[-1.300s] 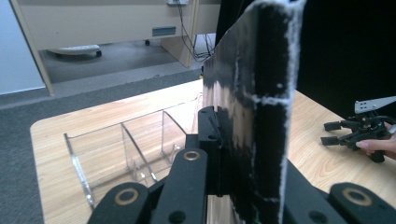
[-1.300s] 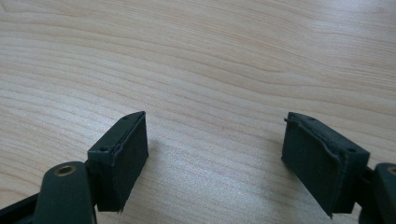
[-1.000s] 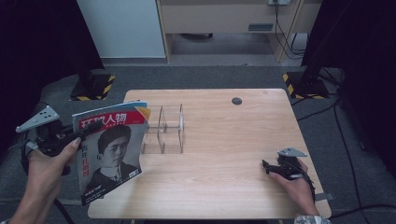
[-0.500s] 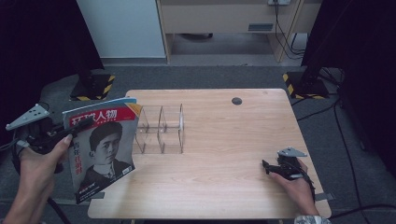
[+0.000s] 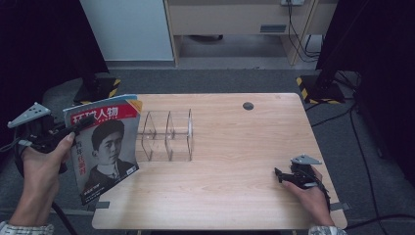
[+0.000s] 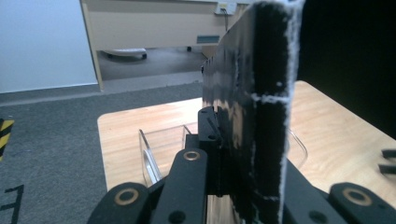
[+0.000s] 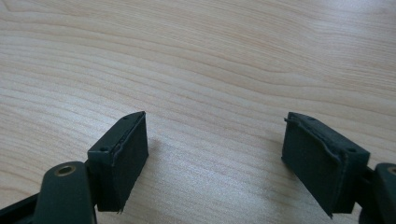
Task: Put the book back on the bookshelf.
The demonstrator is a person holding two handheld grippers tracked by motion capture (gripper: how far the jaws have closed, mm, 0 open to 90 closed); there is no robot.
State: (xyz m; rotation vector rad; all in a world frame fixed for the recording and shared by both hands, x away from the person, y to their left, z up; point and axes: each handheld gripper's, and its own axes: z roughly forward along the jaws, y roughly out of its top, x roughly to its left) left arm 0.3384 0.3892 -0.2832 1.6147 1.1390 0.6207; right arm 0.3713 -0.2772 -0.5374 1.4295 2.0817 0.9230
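At 9 o'clock off the table edge, your left gripper [image 5: 73,131] is clamped tight on the top corner of the magazine [image 5: 103,147], jaws closed onto the cover with nothing else between them. Magazine hangs upright, cover facing the high camera, lower part overlapping the table's [image 5: 235,196] left edge.

What changed: over the last second you've carried the magazine left and a bit toward you, away from the clear acrylic file rack [image 5: 167,135]. It overlapped the rack's left end before; now there's a gap between them. My read: you're backing off to line up the spine with a slot, so insertion isn't started yet. Next move needs the magazine swung edge-on to the dividers.

Right gripper [image 5: 283,176] sits at 4 o'clock on the table, jaws spread wide, holding nothing, unchanged.

View differences:
- Left gripper view gives the magazine [image 6: 254,116] edge-on as a dark slab pinched between the jaws, with the rack [image 6: 161,149] just behind it. Alignment is easier to judge here.
- High view gives the cover and the gap to the rack.
- Right gripper view shows bare wood grain [image 7: 210,60] between both pads [image 7: 123,154], confirming nothing is gripped.
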